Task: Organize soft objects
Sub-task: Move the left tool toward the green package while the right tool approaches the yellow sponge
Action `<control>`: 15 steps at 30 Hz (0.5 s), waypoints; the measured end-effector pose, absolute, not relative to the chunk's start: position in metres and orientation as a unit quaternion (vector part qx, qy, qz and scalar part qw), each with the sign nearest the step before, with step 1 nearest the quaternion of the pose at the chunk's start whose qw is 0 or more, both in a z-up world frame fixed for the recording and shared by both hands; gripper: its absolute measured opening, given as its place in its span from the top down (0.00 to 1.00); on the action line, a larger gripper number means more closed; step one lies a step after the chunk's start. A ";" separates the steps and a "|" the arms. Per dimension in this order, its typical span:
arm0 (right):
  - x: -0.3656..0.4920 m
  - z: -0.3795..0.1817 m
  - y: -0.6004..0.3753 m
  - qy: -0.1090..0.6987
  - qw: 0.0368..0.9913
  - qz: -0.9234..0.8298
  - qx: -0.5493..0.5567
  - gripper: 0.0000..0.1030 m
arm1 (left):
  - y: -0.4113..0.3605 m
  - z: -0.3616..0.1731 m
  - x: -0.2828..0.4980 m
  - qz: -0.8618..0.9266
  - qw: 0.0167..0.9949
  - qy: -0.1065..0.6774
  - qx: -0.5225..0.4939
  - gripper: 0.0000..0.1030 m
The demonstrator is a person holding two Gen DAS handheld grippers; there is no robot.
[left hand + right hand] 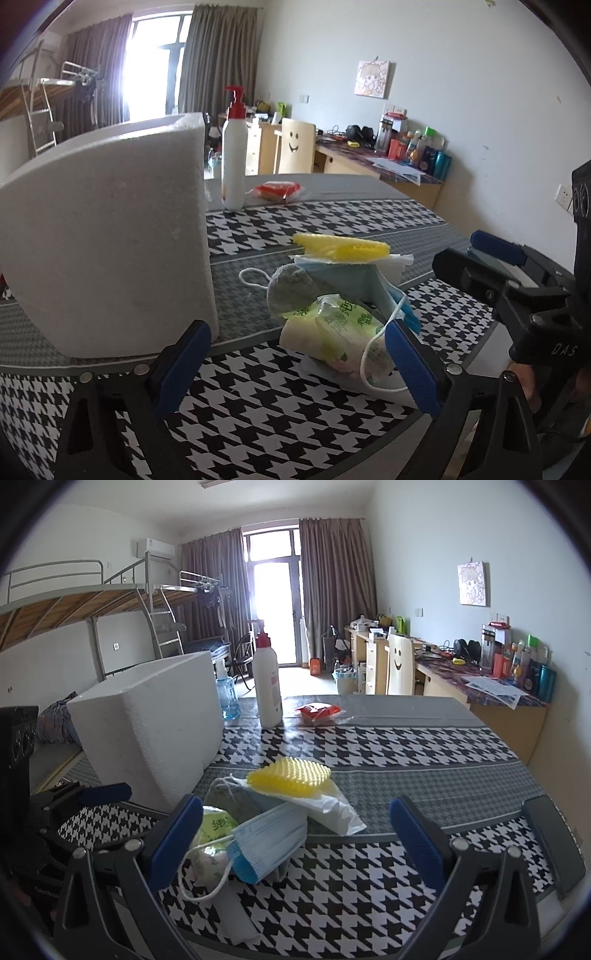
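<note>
A pile of soft things lies on the houndstooth table [406,746]: a yellow sponge [290,777] on a white tissue pack [332,812], a blue face mask [266,843], a grey plush [290,290] and a green wipes pack [340,332]. A white foam box [107,236] stands left of the pile; it also shows in the right wrist view [147,723]. My left gripper [299,363] is open and empty, just before the wipes pack. My right gripper [295,834] is open and empty, around the near side of the mask.
A white pump bottle [267,686] and a red packet [317,712] stand at the table's far side. A blue bottle [227,694] is behind the box. A dark phone [554,842] lies at the table's right edge. The right gripper's body [517,295] shows in the left wrist view.
</note>
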State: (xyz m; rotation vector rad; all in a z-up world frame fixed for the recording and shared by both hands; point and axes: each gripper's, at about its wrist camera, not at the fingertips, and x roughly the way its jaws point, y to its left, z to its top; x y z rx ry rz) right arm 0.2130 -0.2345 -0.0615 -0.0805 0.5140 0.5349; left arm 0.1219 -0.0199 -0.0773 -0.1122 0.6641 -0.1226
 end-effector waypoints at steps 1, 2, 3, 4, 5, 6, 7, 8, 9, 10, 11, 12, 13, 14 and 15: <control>0.215 -0.061 -0.234 0.252 0.931 0.262 -0.042 0.01 | -0.020 -0.078 0.123 -0.062 0.941 0.329 -0.057 0.09; 0.216 -0.060 -0.233 0.252 0.931 0.261 -0.045 0.01 | -0.020 -0.079 0.125 -0.062 0.939 0.332 -0.059 0.11; 0.218 -0.060 -0.231 0.253 0.930 0.262 -0.048 0.01 | -0.020 -0.081 0.127 -0.061 0.938 0.336 -0.061 0.12; 0.220 -0.061 -0.230 0.255 0.929 0.263 -0.051 0.01 | -0.020 -0.082 0.129 -0.062 0.936 0.339 -0.064 0.12; 0.222 -0.062 -0.229 0.259 0.928 0.264 -0.054 0.01 | -0.020 -0.084 0.130 -0.064 0.935 0.342 -0.066 0.14; 0.224 -0.062 -0.228 0.262 0.926 0.265 -0.057 0.01 | -0.020 -0.085 0.131 -0.064 0.934 0.345 -0.069 0.15; 0.225 -0.062 -0.227 0.263 0.926 0.266 -0.059 0.01 | -0.021 -0.085 0.133 -0.065 0.934 0.345 -0.070 0.16; 0.227 -0.061 -0.226 0.263 0.925 0.266 -0.061 0.01 | -0.022 -0.085 0.133 -0.065 0.935 0.342 -0.070 0.16; 0.229 -0.060 -0.225 0.263 0.925 0.267 -0.062 0.01 | -0.022 -0.085 0.133 -0.065 0.935 0.340 -0.070 0.17; 0.231 -0.061 -0.225 0.264 0.925 0.268 -0.063 0.01 | -0.023 -0.085 0.132 -0.065 0.936 0.338 -0.069 0.18; 0.234 -0.060 -0.224 0.266 0.923 0.269 -0.064 0.01 | -0.024 -0.085 0.132 -0.067 0.937 0.337 -0.069 0.20; 0.236 -0.060 -0.223 0.269 0.922 0.270 -0.065 0.01 | -0.024 -0.085 0.133 -0.069 0.936 0.337 -0.070 0.23; 0.238 -0.060 -0.221 0.273 0.920 0.272 -0.066 0.01 | -0.024 -0.086 0.133 -0.071 0.936 0.339 -0.070 0.24; 0.241 -0.060 -0.219 0.278 0.918 0.276 -0.065 0.01 | -0.024 -0.086 0.135 -0.071 0.935 0.341 -0.069 0.26; 0.244 -0.059 -0.218 0.282 0.916 0.280 -0.063 0.01 | -0.024 -0.087 0.136 -0.070 0.934 0.343 -0.069 0.27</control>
